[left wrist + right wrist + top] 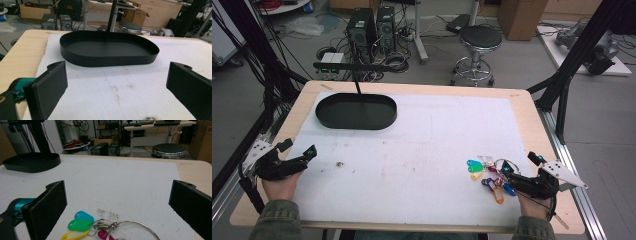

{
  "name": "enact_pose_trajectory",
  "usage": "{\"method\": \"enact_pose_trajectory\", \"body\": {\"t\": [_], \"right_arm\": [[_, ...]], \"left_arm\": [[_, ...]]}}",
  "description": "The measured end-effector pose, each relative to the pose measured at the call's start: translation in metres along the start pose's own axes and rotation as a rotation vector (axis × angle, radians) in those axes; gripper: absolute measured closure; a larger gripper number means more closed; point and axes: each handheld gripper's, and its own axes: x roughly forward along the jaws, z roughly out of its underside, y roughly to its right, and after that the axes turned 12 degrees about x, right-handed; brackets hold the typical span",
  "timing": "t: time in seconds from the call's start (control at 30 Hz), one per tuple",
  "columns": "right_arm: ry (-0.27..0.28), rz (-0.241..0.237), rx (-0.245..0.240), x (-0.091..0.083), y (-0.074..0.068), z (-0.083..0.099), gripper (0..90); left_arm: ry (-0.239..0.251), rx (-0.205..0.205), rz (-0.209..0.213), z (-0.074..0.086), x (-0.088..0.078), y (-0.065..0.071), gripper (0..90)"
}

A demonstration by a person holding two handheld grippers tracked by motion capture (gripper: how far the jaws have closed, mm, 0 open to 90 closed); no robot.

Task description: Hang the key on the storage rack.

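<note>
Grippers poised at either end of the padded table (422, 125): the right gripper (521, 166), jaws spread wide and holding nothing, sits just behind a bunch of coloured key tags (82, 222) strung on a wire ring (140, 225), while the left gripper (298, 151) — jaws equally wide and empty — faces the black oval tray (107, 51) at the far left of the mat. The tags lie fanned out near the table's right front corner, well apart from the tray. Risk from here looks plain: a close on a single tag or on the thin ring alone could let the bundle swing, twist or slip free on the way across — and a shallow pinch might simply skate the tags over the white mat instead of lifting them.
</note>
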Motion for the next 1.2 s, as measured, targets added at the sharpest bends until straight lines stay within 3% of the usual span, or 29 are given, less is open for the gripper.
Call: {"method": "enact_pose_trajectory", "body": {"t": [0.97, 1.2], "right_arm": [[-0.051, 0.009, -0.024, 0.008, -0.002, 0.0, 0.5], [-0.109, 0.007, -0.075, 0.016, -0.004, 0.001, 0.5]], "left_arm": [[-0.006, 0.004, 0.003, 0.0, 0.0, 0.0, 3.9], [-0.008, 0.002, 0.013, 0.001, 0.0, 0.0, 3.9]]}}
